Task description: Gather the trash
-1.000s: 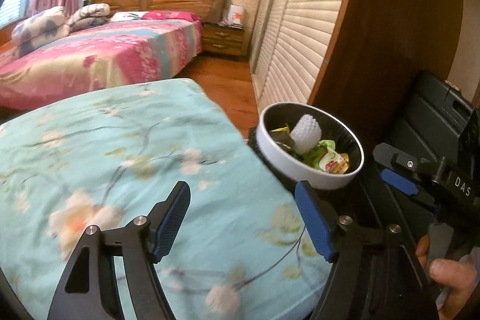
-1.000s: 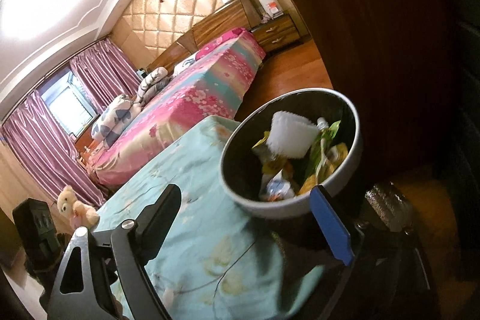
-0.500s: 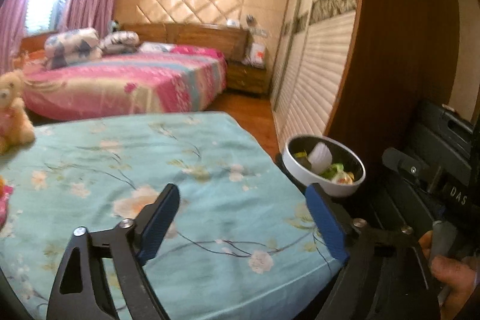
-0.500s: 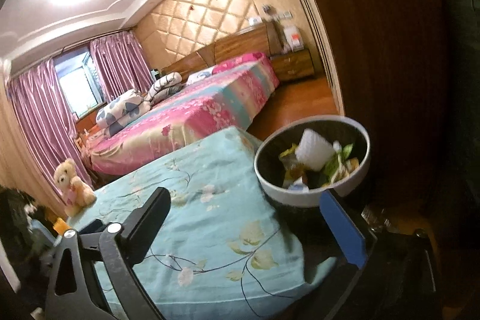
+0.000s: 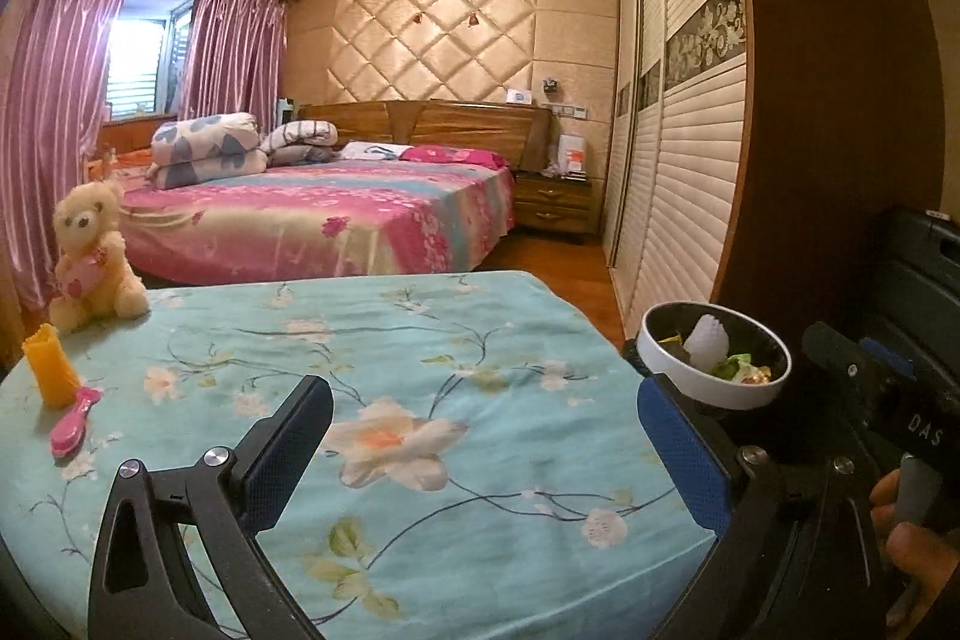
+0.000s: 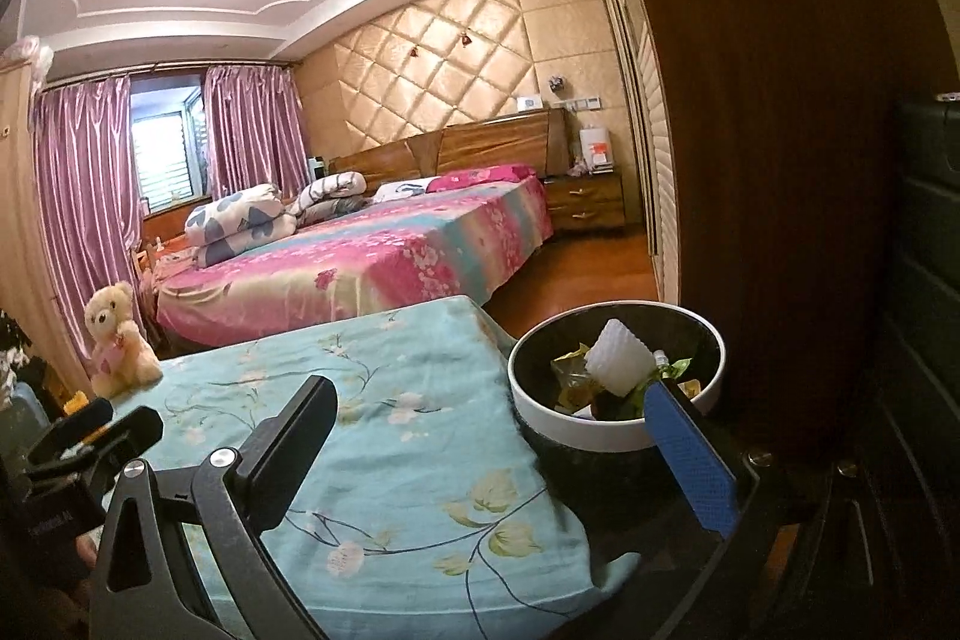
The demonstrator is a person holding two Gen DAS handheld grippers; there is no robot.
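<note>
Your trash bin (image 6: 612, 430) is a round bin with a white rim and a dark inside. It stands low, just beside the right corner of the table with the blue flower cloth (image 5: 420, 400), between that table and the tall brown cabinet (image 6: 780, 160). Inside it you can see a white ribbed cup (image 6: 618, 355), green and yellow wrappers (image 6: 570, 355) and some other small scraps. In your left view the same bin (image 5: 708, 382) sits past the blue pad of your tongs.

Your left gripper (image 5: 480, 454) hangs over the flower cloth. Its jaws are opening, they stand far apart, and nothing is between them but the cloth below. Your right gripper (image 6: 492, 442) is spread wide too and holds nothing. Its blue pad sits in front of the near rim of the bin, and its black finger is over the cloth.

On the far left of the cloth you have a yellow teddy bear (image 5: 96, 256) sitting up. Near it stands an orange cup (image 5: 51, 367), and a pink hairbrush (image 5: 75, 421) lies just beside the cup.

Behind the table there is a big bed with a pink flower cover (image 5: 324, 220), folded quilts (image 5: 207, 148) and pink curtains (image 5: 228, 46).
</note>
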